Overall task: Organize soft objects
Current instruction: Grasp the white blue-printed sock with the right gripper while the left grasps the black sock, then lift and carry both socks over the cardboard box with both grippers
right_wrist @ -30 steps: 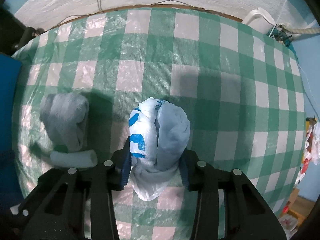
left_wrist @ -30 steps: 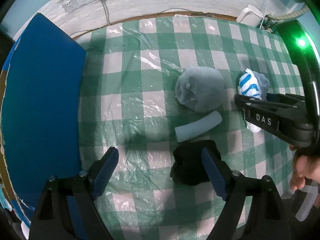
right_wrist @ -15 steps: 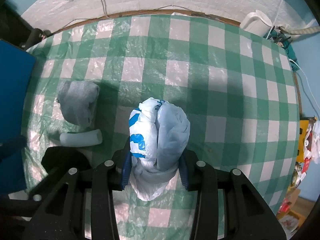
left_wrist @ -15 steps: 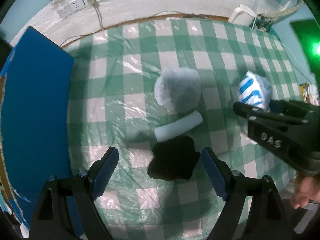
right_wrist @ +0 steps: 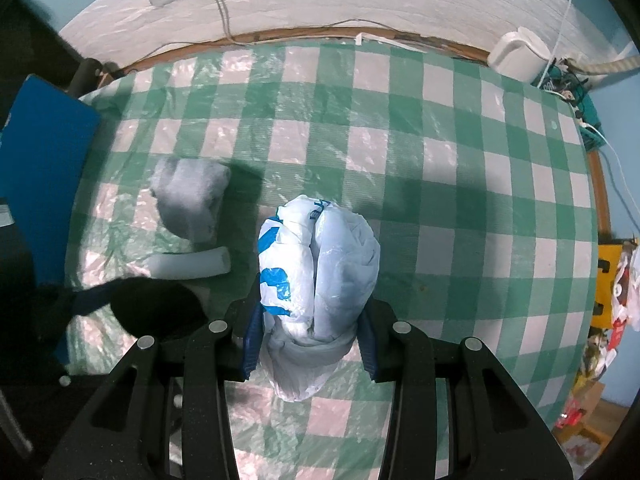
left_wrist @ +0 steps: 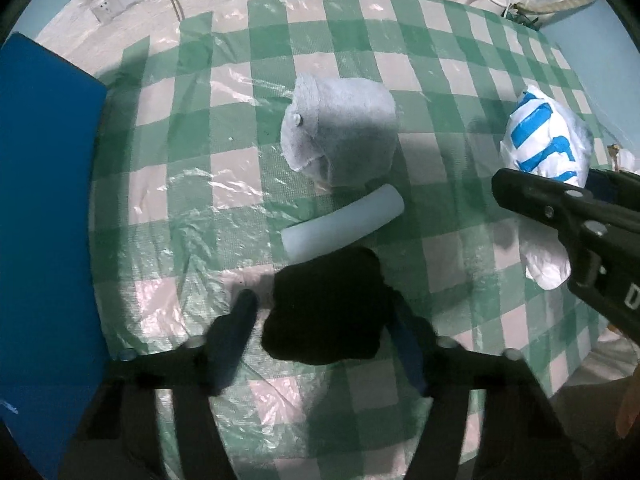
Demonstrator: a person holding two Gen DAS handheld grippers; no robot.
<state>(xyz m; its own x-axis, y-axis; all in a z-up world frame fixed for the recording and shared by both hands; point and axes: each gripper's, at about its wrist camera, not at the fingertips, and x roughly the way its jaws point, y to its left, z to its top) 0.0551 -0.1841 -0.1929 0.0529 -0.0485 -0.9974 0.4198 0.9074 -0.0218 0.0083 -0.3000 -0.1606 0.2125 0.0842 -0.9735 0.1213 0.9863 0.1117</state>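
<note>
My right gripper is clamped on the plastic bag. My left gripper straddles the black cloth, jaws part-open, grip unclear.

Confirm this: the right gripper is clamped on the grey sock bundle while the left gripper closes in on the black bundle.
Not quite. The right gripper is clamped on the white and blue plastic bag, as the right wrist view shows. The grey sock bundle lies free on the checked cloth. The left gripper does straddle the black bundle.
</note>
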